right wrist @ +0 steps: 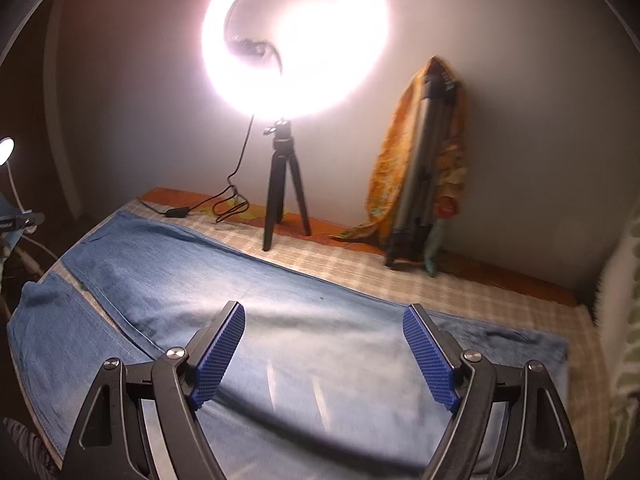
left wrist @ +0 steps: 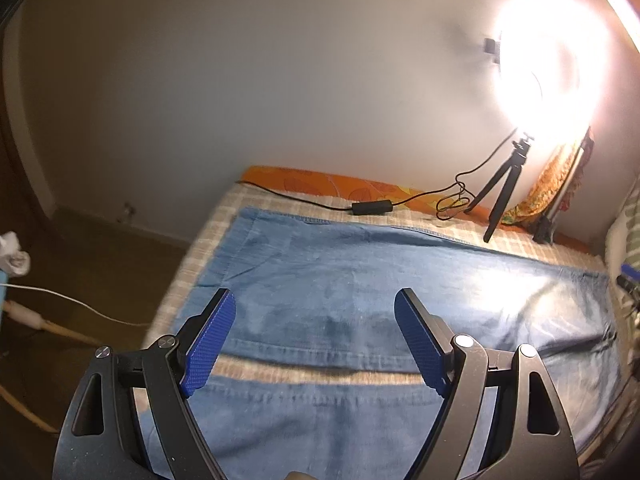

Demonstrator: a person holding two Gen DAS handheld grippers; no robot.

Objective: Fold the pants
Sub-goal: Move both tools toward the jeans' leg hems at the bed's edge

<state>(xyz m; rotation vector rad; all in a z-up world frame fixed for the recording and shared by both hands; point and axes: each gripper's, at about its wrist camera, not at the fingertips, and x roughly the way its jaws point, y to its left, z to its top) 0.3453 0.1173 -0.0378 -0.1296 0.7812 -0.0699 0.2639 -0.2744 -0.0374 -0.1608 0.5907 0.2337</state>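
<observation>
Jeans [left wrist: 360, 280] lie spread flat on a checked sheet [left wrist: 208, 224] that covers the bed, their two blue denim legs running side by side with a thin strip of sheet showing between them in the left wrist view. In the right wrist view the jeans [right wrist: 240, 300] reach from the near edge toward the far left corner, one leg ending at a hem there. The left gripper [left wrist: 314, 338] hangs above the near leg with its blue fingers [left wrist: 210, 340] spread wide and nothing between them. The right gripper [right wrist: 324, 354] hangs likewise over the denim, its ribbed blue fingers [right wrist: 430, 360] wide apart and empty; whether either tool touches the cloth I cannot tell. At the far side of the bed a ring light [right wrist: 296, 36] glares on a small black tripod [right wrist: 284, 184], whose feet stand on the sheet just beyond the jeans. Its cable [left wrist: 304, 198] trails along an orange strip [left wrist: 320, 180] by the wall, with a black inline box lying close to the far leg's edge. A second tripod [right wrist: 420, 184], folded, leans against the wall to the right, draped in a yellow patterned cloth [right wrist: 396, 152].
</observation>
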